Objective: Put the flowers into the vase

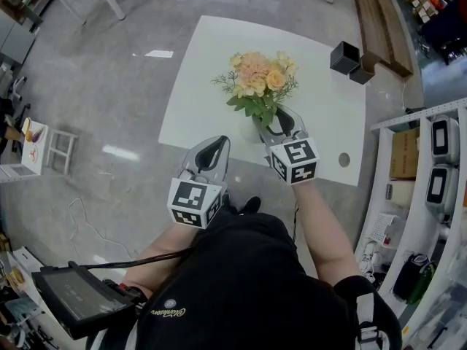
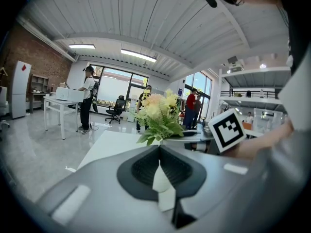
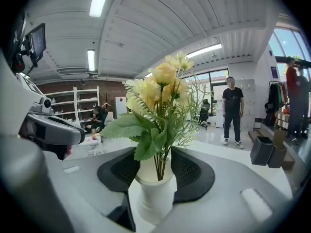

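In the right gripper view the small white vase stands upright between the jaws of the right gripper, which are apart on either side of its rim. The bouquet of yellow and peach flowers with green leaves rises from the vase, stems towards 12 o'clock. The head view puts the bouquet at 11 o'clock of that gripper on the white rectangular table, its leaves hiding the vase, while the left gripper, jaws together on nothing, sees the blooms at 12 o'clock.

A white vase stands upright between the parted jaws of the right gripper. Leafy yellow and peach flowers stand in it, above the jaws.
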Motion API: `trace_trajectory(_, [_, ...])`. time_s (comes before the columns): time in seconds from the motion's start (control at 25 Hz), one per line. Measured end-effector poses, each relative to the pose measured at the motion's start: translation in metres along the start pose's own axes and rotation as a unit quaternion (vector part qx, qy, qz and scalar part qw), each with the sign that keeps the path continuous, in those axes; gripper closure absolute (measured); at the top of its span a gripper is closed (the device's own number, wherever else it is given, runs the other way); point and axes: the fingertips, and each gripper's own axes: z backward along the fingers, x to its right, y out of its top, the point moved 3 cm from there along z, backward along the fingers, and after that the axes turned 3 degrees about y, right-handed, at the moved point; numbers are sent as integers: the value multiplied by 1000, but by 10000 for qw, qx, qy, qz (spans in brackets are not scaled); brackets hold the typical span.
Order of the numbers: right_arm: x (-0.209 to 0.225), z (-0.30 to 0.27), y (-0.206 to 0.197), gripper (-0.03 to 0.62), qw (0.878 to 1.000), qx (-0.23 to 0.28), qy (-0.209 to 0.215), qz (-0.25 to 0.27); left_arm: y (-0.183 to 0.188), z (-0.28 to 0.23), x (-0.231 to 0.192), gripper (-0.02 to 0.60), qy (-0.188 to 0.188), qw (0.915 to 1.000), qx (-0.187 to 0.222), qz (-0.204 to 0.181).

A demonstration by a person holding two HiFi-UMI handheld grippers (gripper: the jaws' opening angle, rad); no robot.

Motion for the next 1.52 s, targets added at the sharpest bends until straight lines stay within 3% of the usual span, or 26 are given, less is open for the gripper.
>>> trace_trajectory(0.8, [-4, 30, 0, 407, 9997, 81, -214, -114, 4, 4, 9, 574, -160, 9998, 26, -71])
trace_trajectory(1.08, [6, 85, 19, 506, 9933, 755, -742, -465, 11, -4, 21, 574, -280, 9994, 90, -165])
trace_trajectory(1.28, [16, 133, 23, 560, 9799, 1196, -1257, -985, 17, -9, 35, 574, -395, 9988, 154, -256])
trace_trajectory(1.52, [19, 158, 13, 576, 9727, 1270, -1544, -1175, 20, -13, 45, 574, -487, 9981, 175, -321])
